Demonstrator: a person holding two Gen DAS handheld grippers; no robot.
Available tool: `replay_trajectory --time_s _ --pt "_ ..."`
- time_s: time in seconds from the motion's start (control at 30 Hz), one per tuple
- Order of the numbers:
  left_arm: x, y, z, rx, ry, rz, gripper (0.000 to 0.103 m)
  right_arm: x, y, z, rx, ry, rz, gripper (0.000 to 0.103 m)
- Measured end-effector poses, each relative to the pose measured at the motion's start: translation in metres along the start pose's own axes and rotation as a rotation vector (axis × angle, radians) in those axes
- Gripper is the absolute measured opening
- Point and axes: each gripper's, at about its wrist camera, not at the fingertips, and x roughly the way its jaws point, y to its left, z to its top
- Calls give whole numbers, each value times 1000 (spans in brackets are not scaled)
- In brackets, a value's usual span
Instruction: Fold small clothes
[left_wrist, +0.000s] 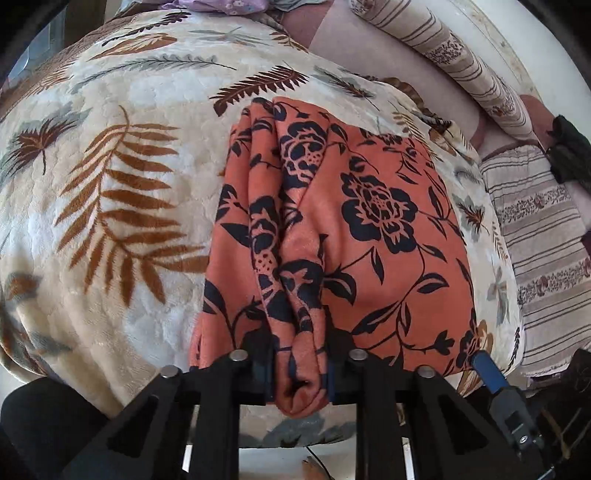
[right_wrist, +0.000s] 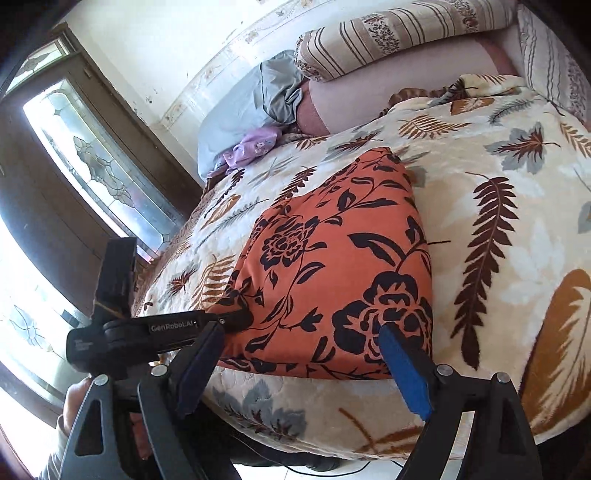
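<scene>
An orange garment with black flowers (left_wrist: 369, 221) lies folded on a cream leaf-print blanket (left_wrist: 110, 147) covering a bed. My left gripper (left_wrist: 301, 354) is shut on a bunched fold at the garment's near edge, and the cloth bulges out between its jaws. In the right wrist view the garment (right_wrist: 332, 266) is a flat rectangle, with the left gripper (right_wrist: 236, 318) clamped at its near left corner. My right gripper (right_wrist: 301, 365) stands open just in front of the garment's near edge, with its blue pad (right_wrist: 402, 369) over the cloth and nothing pinched.
Striped bolster cushions (right_wrist: 399, 33) and a grey-blue pillow (right_wrist: 255, 99) line the far wall, with a lilac cloth (right_wrist: 251, 146) beside the pillow. A glass-panelled door (right_wrist: 92, 158) stands at the left. The bed edge (right_wrist: 295, 435) drops to pale floor just below the grippers.
</scene>
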Motion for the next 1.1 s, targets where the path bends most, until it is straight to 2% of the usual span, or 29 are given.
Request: replay_trajectory --time_s 0.03,0.13,0.17,0.23,0.3,0.37,0.47,0.53,0.6,0.63,0.67,0.7,0.73,0.77,0.8,0.87,0.93,1.0,1.03,1.1 --pt "-9 -3 1 13 -22 3 14 -1 -1 0 3 1 5 88" --pt "-58 -28 -1 116 -199 57 14 -6 -4 2 11 -13 10 88" --pt "-64 -30 -3 134 -215 66 14 -4 -5 3 15 -20 4 88" --pt "-48 -18 -5 113 -165 99 15 -4 -8 6 31 -26 1 88" --pt "-3 13 -11 17 -24 103 17 -4 -12 10 58 -27 0 88" --pt "-5 21 -17 9 -69 65 19 -5 -13 14 71 -29 4 88" --pt "-11 14 -20 60 -72 91 19 -7 -7 29 49 -36 11 88" --pt "-11 18 -21 41 -70 65 19 -4 0 43 32 -38 39 88" --pt "-10 17 -20 35 -76 49 19 3 4 56 49 -39 117 89" --pt "-9 18 -21 36 -77 45 19 16 1 60 87 3 185 94" --pt "-10 18 -21 35 -75 42 19 35 -5 61 135 66 234 94" --pt "-11 16 -21 35 -69 45 20 57 -15 57 193 141 246 94" --pt "-16 19 -19 38 -63 54 23 80 -28 49 257 224 219 94" --pt "-20 18 -16 38 -60 67 23 93 -38 41 296 256 215 94" --pt "-31 14 -14 35 -75 91 27 90 -38 40 288 223 234 94" --pt "-62 3 -9 45 -186 104 42 85 -35 40 270 230 245 94" --pt "-89 -15 1 81 -311 79 73 87 -36 40 262 243 256 94" --pt "-97 -34 15 142 -386 19 80 86 -38 38 273 240 270 94" --pt "-90 -40 24 162 -381 10 80 85 -38 38 274 237 272 94" --pt "-56 -41 43 154 -291 43 80 84 -37 38 259 241 274 94"
